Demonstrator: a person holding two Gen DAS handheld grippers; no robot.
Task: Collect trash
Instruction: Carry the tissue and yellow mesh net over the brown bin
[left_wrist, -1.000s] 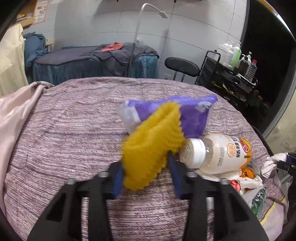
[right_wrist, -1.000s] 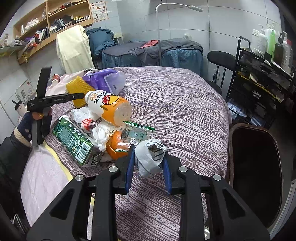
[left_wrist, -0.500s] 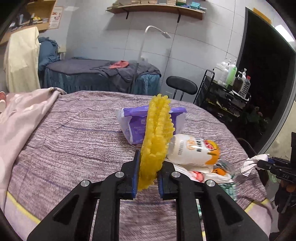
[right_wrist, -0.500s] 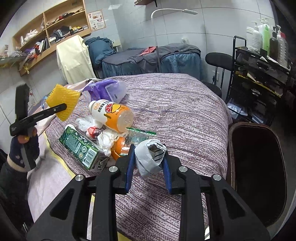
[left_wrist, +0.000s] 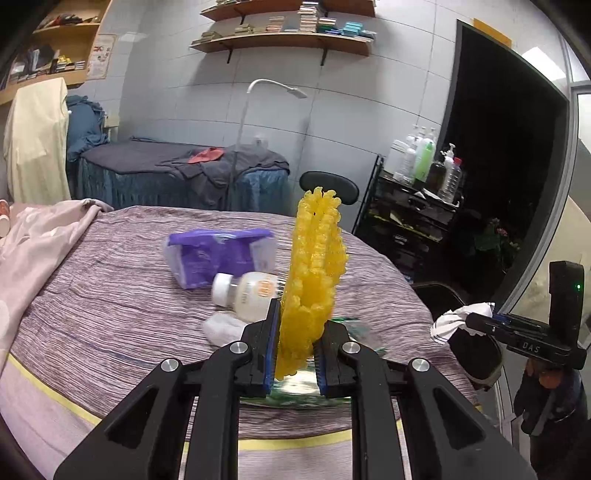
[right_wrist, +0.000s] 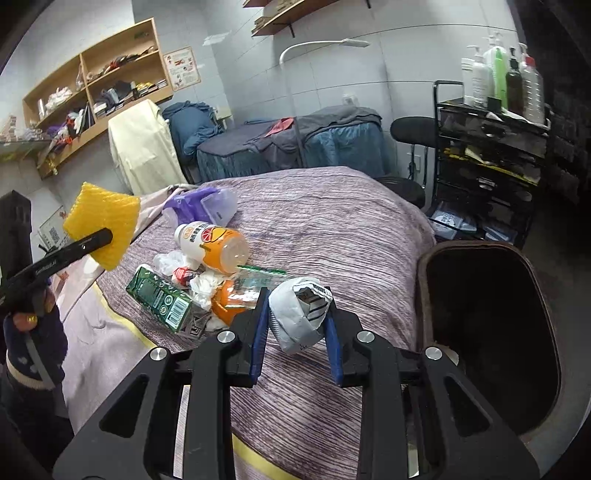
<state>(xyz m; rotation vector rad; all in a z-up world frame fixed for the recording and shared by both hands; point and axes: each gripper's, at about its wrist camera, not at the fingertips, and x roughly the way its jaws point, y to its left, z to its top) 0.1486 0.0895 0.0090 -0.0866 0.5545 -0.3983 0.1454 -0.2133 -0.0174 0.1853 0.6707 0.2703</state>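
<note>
Two tongs are each clamped on a piece of trash above a bed (right_wrist: 332, 236) covered in a purple-striped spread. At the far left of the right wrist view, the left tongs (right_wrist: 99, 236) are held up off the bed by a hand in a dark knitted glove (right_wrist: 33, 332), their black fingers angled up to the right and pinched on a yellow foam net (right_wrist: 101, 225). The left wrist view shows that grip from behind: the left tongs (left_wrist: 295, 354) press their blue pads against the bottom of the yellow foam net (left_wrist: 314, 280), which stands upright and squashed thin between them.

Right of that, on the near part of the bed, the trash pile lies: a purple plastic pack (right_wrist: 207, 201) farthest, a drink bottle (right_wrist: 212, 242) on its side with an orange label, a green carton (right_wrist: 159, 299), crumpled white tissue (right_wrist: 201, 286) and an orange peel (right_wrist: 227, 308). The carton and the peel show clearly only in the right wrist view; in the other the net and tongs cover them.

Further right, the right tongs (right_wrist: 295, 325) are closed on a crumpled white wrapper (right_wrist: 299, 314) with dark stripes, held just above the spread. The left wrist view sees them side-on at its right edge, the wrapper (left_wrist: 458, 321) sticking out leftward. Rightmost, beside the bed, stands a dark open bin (right_wrist: 487, 325).
</note>
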